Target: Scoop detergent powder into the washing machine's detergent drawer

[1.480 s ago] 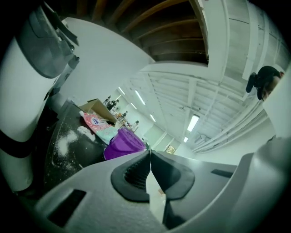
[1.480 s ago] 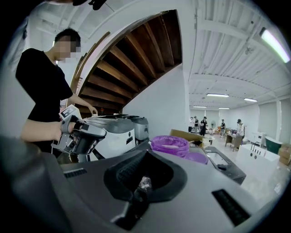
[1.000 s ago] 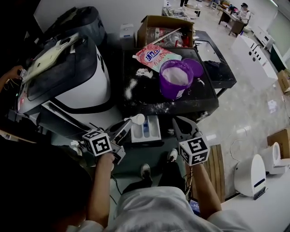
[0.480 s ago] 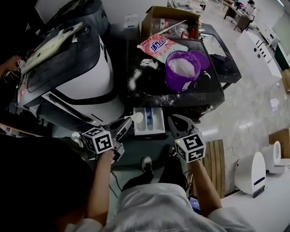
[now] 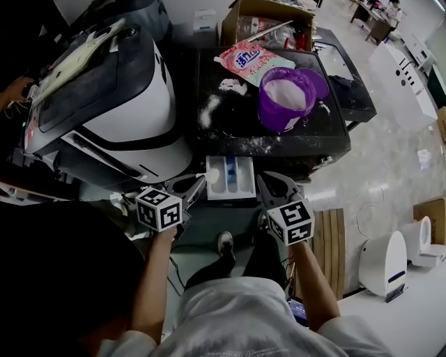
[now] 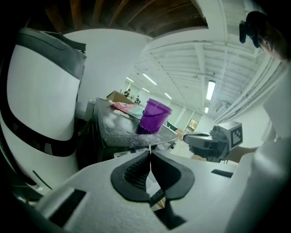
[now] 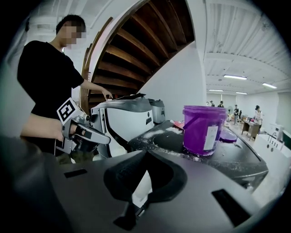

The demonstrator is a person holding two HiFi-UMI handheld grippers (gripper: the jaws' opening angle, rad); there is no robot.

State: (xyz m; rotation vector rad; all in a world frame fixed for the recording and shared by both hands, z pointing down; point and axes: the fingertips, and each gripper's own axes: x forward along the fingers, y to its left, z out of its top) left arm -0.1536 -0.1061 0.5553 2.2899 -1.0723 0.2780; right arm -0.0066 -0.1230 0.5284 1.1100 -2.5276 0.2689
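Note:
In the head view my left gripper is shut on the handle of a white scoop. The scoop's head hangs over the left compartment of the pulled-out detergent drawer. In the left gripper view the pads press together on a thin white edge. My right gripper is beside the drawer's right edge, shut and holding nothing; it also shows in the left gripper view. The purple bucket of white powder stands on the black table, lid beside it.
The white and black washing machine fills the left. A pink detergent bag and spilled powder lie on the table, and a cardboard box stands behind. A person in black stands at the machine. White units sit at right.
The scoop has moved from the drawer's far left corner to over its left compartment. My right gripper has come closer to the drawer. The head view has shifted toward the table.

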